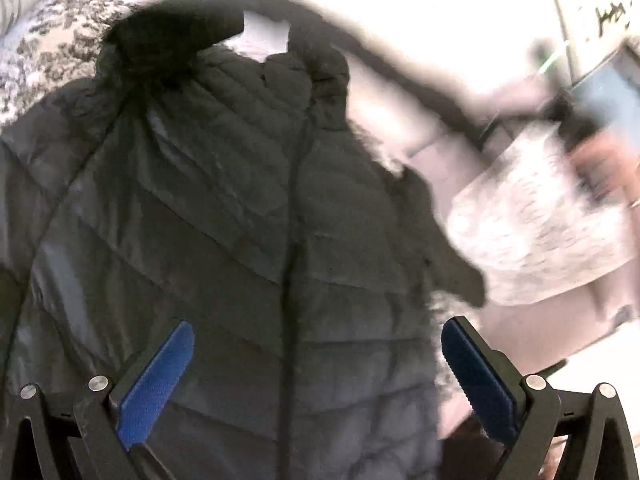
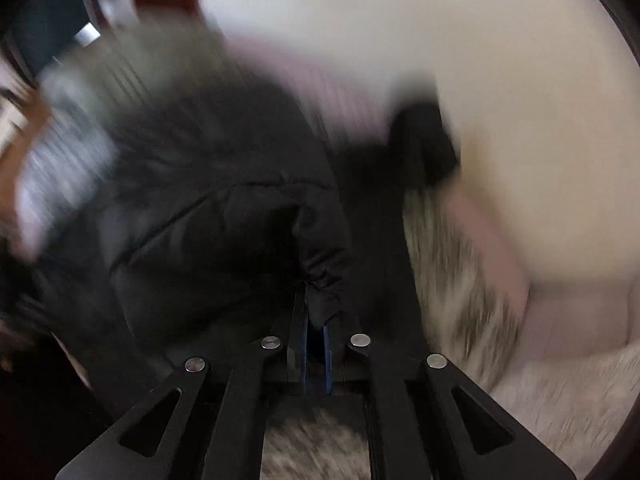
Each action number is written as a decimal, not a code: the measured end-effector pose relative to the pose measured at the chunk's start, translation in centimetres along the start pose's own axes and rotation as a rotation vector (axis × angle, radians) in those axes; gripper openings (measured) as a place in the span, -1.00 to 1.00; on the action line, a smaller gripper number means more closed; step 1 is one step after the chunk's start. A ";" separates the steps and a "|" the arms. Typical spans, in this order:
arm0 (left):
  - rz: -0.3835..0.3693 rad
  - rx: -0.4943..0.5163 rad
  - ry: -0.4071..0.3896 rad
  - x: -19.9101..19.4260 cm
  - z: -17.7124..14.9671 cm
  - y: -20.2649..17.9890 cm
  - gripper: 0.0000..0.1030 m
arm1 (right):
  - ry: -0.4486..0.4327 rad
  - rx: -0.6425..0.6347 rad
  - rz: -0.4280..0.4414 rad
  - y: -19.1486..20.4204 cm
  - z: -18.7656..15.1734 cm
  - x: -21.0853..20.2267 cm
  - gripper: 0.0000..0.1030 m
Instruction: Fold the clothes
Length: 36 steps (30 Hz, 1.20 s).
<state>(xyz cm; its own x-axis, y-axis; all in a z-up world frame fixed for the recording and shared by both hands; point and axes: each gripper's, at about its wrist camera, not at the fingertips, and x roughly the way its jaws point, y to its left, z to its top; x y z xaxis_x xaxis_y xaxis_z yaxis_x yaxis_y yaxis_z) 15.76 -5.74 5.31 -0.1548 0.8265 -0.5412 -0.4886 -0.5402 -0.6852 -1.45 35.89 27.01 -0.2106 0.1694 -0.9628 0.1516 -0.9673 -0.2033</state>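
Note:
A black quilted jacket (image 1: 240,200) lies spread out with its zip running up the middle and its collar at the far end. My left gripper (image 1: 318,324) hovers over the jacket's lower part, its blue pads (image 1: 156,380) wide apart with nothing pinched between them. In the right wrist view the picture is blurred. My right gripper (image 2: 316,320) has its blue pads close together, with a bunched fold of the jacket (image 2: 200,220) squeezed between them. The cloth hangs away from the jaws to the left.
A grey-and-white furry throw (image 1: 540,220) lies right of the jacket and shows again as furry cloth (image 2: 460,280). Pale pink bedding (image 1: 400,120) is under the jacket. A blurred hand (image 1: 596,168) is at the right edge. Patterned cloth (image 1: 48,48) lies at the far left.

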 end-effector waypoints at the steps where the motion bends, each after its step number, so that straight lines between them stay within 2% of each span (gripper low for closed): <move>1: 0.025 -0.009 -0.020 0.4 1.0 0.1 0.98 | 0.074 0.010 -0.022 -0.7 -1.6 4.2 -0.49; 2: 0.044 -0.016 -0.041 0.8 2.4 0.2 0.98 | 0.137 0.023 -0.105 -0.6 -3.0 8.4 -0.24; 3: 0.038 -0.019 -0.062 1.3 4.4 0.8 0.98 | 0.118 0.036 -0.205 -0.4 -4.0 10.0 -0.01; 5: 0.028 -0.084 -0.086 2.1 7.6 2.9 0.98 | 0.078 0.064 -0.405 0.2 -6.0 13.2 -0.02; 8: 0.031 -0.218 -0.100 4.2 11.8 7.1 0.98 | -0.167 0.245 -0.422 3.2 -8.5 11.2 0.00; 9: 0.005 -0.281 -0.097 5.4 12.5 8.3 0.98 | -0.229 0.265 -0.313 4.2 -8.9 10.8 0.02; 10: -0.051 -0.349 -0.101 6.5 12.8 9.5 0.98 | -0.283 0.280 -0.159 6.0 -9.0 10.7 0.08; 11: -0.124 -0.412 -0.119 7.4 13.3 10.6 0.98 | -0.311 0.289 0.013 7.9 -8.7 11.3 0.09; 12: -0.197 -0.474 -0.137 8.3 13.8 11.7 0.98 | -0.330 0.293 0.146 9.9 -8.1 12.7 0.09; 13: -0.274 -0.520 -0.155 9.2 14.4 12.5 0.98 | -0.312 0.288 0.134 11.3 -7.5 14.3 0.06; 14: -0.358 -0.515 -0.171 10.0 15.3 12.4 0.98 | -0.294 0.282 0.120 12.7 -6.8 15.9 0.05; 16: -0.496 -0.489 -0.188 11.4 16.7 11.9 0.98 | -0.210 0.328 0.028 12.8 -6.6 20.0 0.05; 18: -0.496 -0.495 -0.215 13.0 19.0 12.5 0.98 | -0.201 0.379 0.090 12.8 -6.9 21.8 0.05; 19: -0.486 -0.473 -0.241 13.7 20.2 13.1 0.98 | -0.214 0.392 0.106 13.0 -7.0 21.9 0.05; 20: -0.446 -0.457 -0.252 14.5 21.2 14.1 0.98 | -0.224 0.395 0.111 13.3 -7.2 21.8 0.05; 22: -0.192 -0.465 -0.187 16.7 22.2 17.4 0.98 | -0.210 0.377 0.077 14.3 -7.6 21.7 0.05; 23: -0.067 -0.475 -0.154 17.5 22.5 19.2 0.84 | -0.196 0.387 0.050 14.5 -8.1 21.7 0.05; 24: 0.021 -0.498 -0.134 17.4 22.5 20.7 0.75 | -0.182 0.397 0.024 14.8 -8.7 21.6 0.05; 25: 0.032 -0.492 -0.169 16.1 22.7 20.8 0.84 | -0.168 0.407 -0.003 15.0 -9.3 21.6 0.04; 27: 0.109 -0.359 -0.265 12.3 23.7 18.3 0.90 | -0.197 0.407 -0.039 16.1 -10.2 19.7 0.04; 28: 0.084 -0.281 -0.284 11.2 24.4 16.3 0.92 | -0.226 0.393 -0.056 16.9 -10.6 18.2 0.04; 29: 0.026 -0.203 -0.282 10.7 25.3 14.1 0.96 | -0.276 0.363 -0.052 18.4 -11.0 17.0 0.04; 31: -0.050 -0.092 -0.215 12.1 27.0 11.2 0.97 | -0.327 0.358 -0.045 20.3 -11.1 15.9 0.04; 33: -0.062 -0.035 -0.086 16.7 29.3 10.1 0.97 | -0.350 0.364 -0.015 20.9 -10.9 15.5 0.03; 34: 0.021 -0.040 -0.035 19.0 29.8 11.5 0.97 | -0.356 0.364 0.001 21.2 -10.9 15.5 0.02; 36: 0.179 -0.058 0.049 22.7 30.6 14.4 0.95 | -0.357 0.373 0.015 18.3 -9.8 15.8 -0.05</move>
<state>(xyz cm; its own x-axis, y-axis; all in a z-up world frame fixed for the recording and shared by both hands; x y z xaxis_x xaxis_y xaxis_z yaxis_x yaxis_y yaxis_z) -21.08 10.05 -1.93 -0.1916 0.7085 -0.6792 -0.4065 -0.6872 -0.6021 7.45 22.73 6.30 -0.5377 0.1433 -0.8309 -0.1842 -0.9816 -0.0501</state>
